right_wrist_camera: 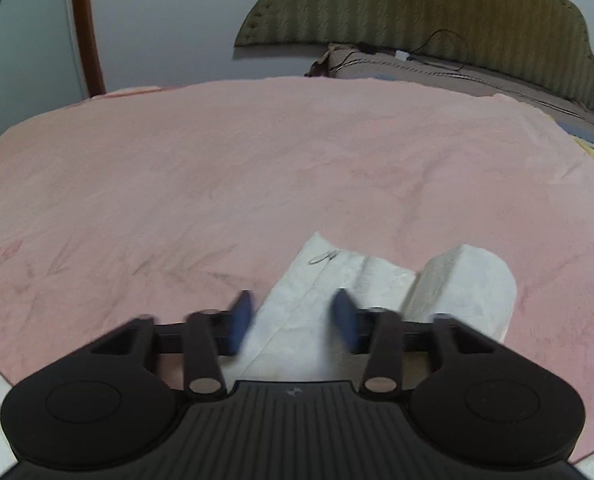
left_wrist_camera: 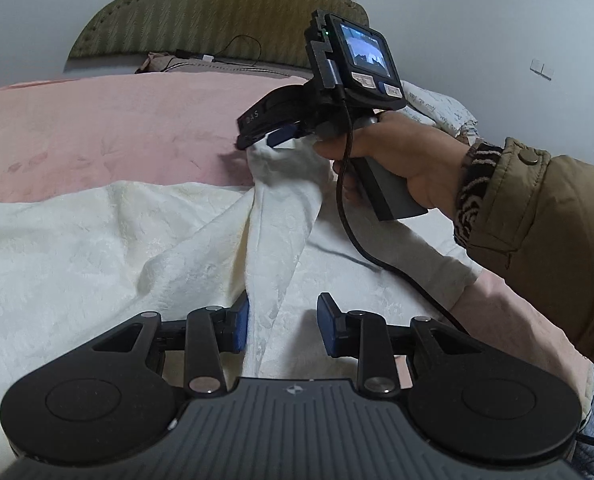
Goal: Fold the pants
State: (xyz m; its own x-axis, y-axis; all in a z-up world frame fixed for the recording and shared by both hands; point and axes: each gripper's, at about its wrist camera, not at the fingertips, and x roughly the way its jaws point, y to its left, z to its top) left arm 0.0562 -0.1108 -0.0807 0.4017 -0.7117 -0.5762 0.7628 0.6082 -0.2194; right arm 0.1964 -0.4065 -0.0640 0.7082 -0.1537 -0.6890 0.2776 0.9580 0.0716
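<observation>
Pants on the bed, a ridge of cloth strung between two grippers.

Near the bed's near edge, the left gripper (left_wrist_camera: 285,320) has its jaws narrowly apart astride a raised fold of the white pants (left_wrist_camera: 97,264); only one pad seems to touch. The fold runs away to the right gripper (left_wrist_camera: 263,142), jaws pinching its lifted tip, pads blurred in its own view. The pants lie across the pink blanket (left_wrist_camera: 97,132), ends cut off by the frame. Beyond is the headboard (left_wrist_camera: 225,4).
</observation>
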